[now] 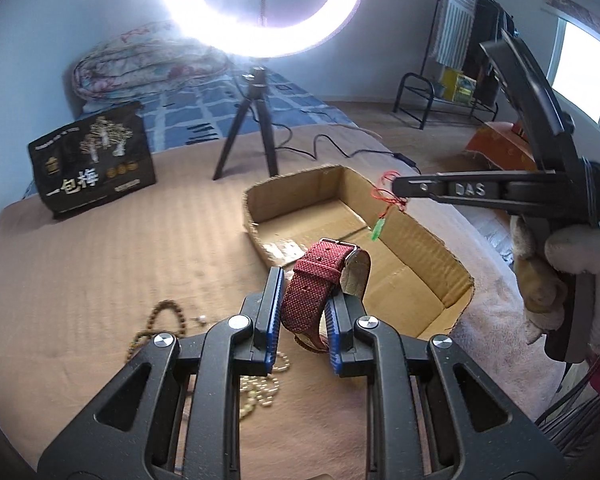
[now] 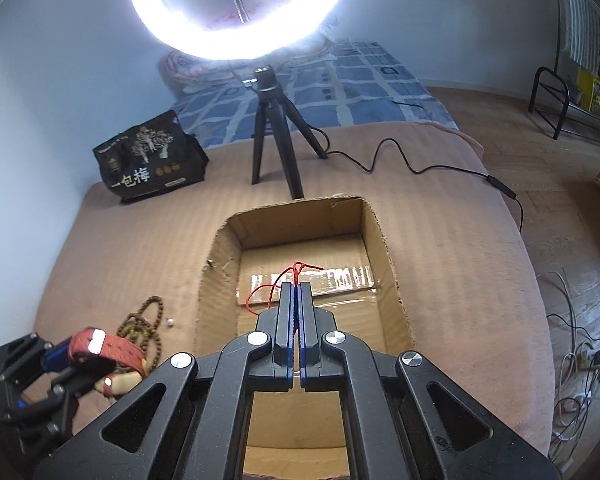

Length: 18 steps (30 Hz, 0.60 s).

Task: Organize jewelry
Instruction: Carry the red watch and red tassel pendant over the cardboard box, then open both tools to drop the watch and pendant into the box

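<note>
Your left gripper (image 1: 302, 300) was narrowed onto the red watch (image 1: 320, 280), blue pads (image 1: 274, 312) pressing the woven strap from both sides. You held the watch above the mat (image 1: 100, 260), just short of the box's near-left wall.

Your right gripper (image 2: 296, 300) was fully closed, pinching a red string (image 2: 300, 270) between its tips. From the left view the string hung off those tips with a small green pendant (image 1: 377, 232) dangling over the box (image 1: 420, 248). "DAS" was moulded on the right gripper's finger in that view. Your gloved hand (image 1: 572, 252) gripped its handle.

The box was open-topped cardboard with clear tape along the bottom seam; nothing lay in it.

Left on the mat: brown beads (image 2: 148, 320) and a gold bead chain (image 1: 260, 392), both near the left gripper, plus a small white item (image 2: 170, 322) beside the beads, too small to identify.

Black bag (image 2: 148, 156) stood at the far left of the mat; white characters read "一包梅", smaller print unreadable. Ring light (image 2: 240, 8) on a tripod (image 2: 276, 148) stood behind the box.
</note>
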Available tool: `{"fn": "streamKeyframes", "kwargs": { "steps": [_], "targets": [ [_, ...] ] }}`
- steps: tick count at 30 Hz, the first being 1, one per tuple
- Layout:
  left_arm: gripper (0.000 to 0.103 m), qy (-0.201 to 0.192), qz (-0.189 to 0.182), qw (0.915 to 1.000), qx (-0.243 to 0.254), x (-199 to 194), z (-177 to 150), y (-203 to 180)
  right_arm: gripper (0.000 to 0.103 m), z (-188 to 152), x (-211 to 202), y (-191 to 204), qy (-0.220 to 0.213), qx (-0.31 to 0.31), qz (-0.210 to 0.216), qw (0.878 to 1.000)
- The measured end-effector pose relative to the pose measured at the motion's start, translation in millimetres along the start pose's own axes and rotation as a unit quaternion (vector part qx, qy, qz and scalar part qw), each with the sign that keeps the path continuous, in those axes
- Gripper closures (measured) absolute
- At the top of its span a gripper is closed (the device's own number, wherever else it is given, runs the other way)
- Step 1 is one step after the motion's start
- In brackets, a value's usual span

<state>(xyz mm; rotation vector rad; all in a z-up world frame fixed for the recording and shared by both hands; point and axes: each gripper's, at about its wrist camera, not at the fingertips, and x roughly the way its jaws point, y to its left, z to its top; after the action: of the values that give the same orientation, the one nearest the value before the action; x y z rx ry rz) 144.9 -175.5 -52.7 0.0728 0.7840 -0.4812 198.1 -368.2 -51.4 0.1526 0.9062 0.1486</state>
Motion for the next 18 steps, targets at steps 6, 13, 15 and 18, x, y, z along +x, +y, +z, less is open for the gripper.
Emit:
{"fn": "streamKeyframes", "kwargs": {
  "steps": [6,13,15,18],
  "targets": [
    [0.085,0.018,-0.009,0.9998,0.005,24,-5,-17,0.103,-3,15,-6,0.014,-0.001,-0.008,1.000],
    [0.085,0.036,-0.013,0.9991,0.016,40,-12,-29,0.103,-6,27,-14,0.028,0.008,-0.014,0.999],
    [0.084,0.044,-0.020,0.9987,0.015,43,-13,-31,0.103,-7,29,-16,0.031,0.010,-0.016,0.999],
    [0.084,0.047,-0.019,0.9985,0.019,46,-16,-33,0.103,-8,32,-20,0.037,0.015,-0.015,0.999]
  ]
}}
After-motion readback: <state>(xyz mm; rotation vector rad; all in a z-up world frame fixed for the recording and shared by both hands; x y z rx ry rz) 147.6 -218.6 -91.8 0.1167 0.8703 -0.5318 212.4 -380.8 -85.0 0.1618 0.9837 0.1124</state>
